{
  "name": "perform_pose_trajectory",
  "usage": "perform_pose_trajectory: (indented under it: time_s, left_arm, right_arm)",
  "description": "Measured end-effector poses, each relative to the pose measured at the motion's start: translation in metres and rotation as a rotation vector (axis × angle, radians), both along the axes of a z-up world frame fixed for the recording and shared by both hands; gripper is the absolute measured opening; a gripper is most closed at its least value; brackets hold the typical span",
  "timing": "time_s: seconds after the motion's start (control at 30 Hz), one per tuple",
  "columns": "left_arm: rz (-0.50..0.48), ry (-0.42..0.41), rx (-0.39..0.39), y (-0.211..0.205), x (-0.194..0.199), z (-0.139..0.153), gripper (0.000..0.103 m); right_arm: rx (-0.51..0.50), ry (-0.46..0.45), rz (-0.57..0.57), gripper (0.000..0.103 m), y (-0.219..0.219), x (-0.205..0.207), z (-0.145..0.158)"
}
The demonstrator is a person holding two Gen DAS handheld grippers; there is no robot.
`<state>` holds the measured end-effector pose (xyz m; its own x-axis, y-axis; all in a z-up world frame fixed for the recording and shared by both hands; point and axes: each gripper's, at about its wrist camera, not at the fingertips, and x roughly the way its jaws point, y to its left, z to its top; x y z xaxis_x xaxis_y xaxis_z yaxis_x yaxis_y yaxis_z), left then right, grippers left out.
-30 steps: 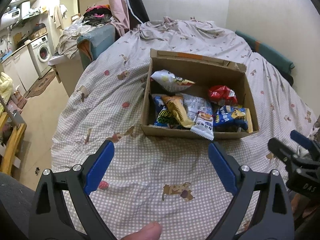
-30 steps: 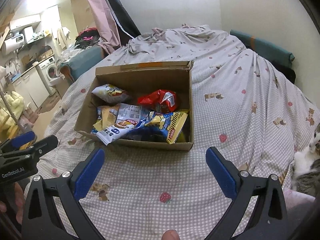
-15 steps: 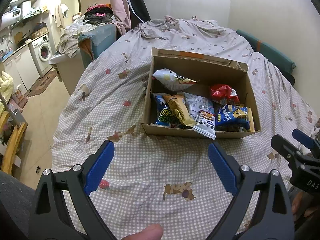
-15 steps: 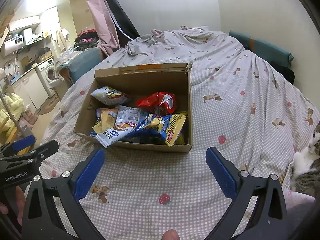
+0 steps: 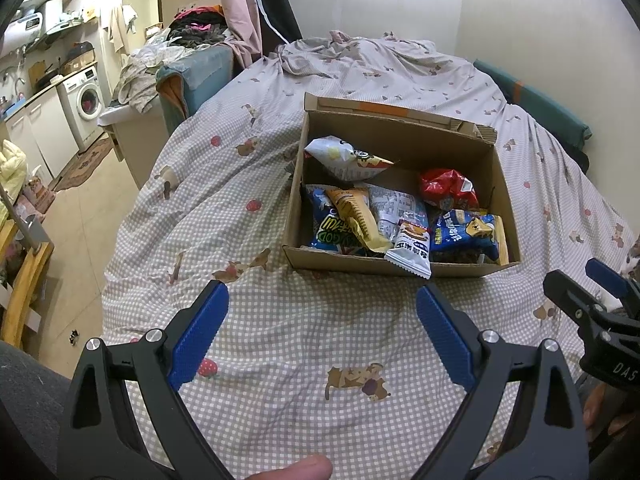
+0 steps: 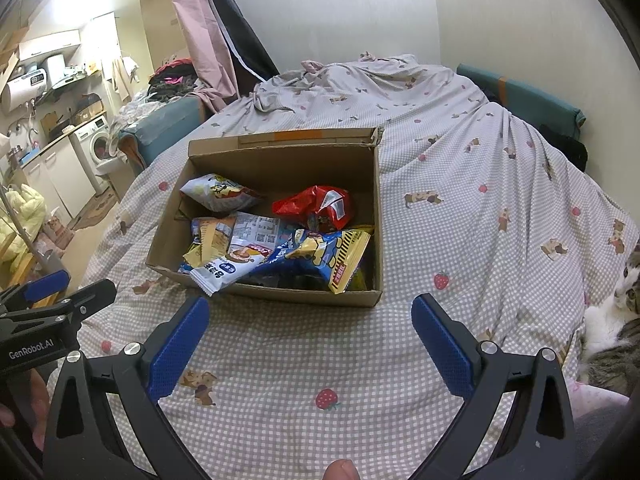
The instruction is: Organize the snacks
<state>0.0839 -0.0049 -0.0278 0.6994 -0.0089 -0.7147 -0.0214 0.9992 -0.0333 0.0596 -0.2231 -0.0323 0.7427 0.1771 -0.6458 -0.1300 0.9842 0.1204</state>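
The snack packets (image 5: 376,216) all lie heaped in the cardboard box (image 5: 400,268) on the bed (image 5: 280,320) (none outside it), while left gripper (image 5: 322,312) and right gripper (image 6: 310,326) hover wide apart, empty, short of it.

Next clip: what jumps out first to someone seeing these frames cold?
An open cardboard box sits mid-bed on the checked bedspread, heaped with snack bags; a red bag at the back right stands out, and a white packet hangs over the near rim. Both claws, left and right, are open and empty short of the box. A cat watches from the right edge.
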Motion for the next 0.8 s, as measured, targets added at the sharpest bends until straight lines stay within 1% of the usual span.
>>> perform_pose_trajectory:
  time_s: [0.8]
  left_arm:
    - [0.021, 0.001, -0.017, 0.0020, -0.0005, -0.0013, 0.093]
  right_arm:
    - [-0.004, -0.007, -0.010, 0.103, -0.0008, -0.0008, 0.0008]
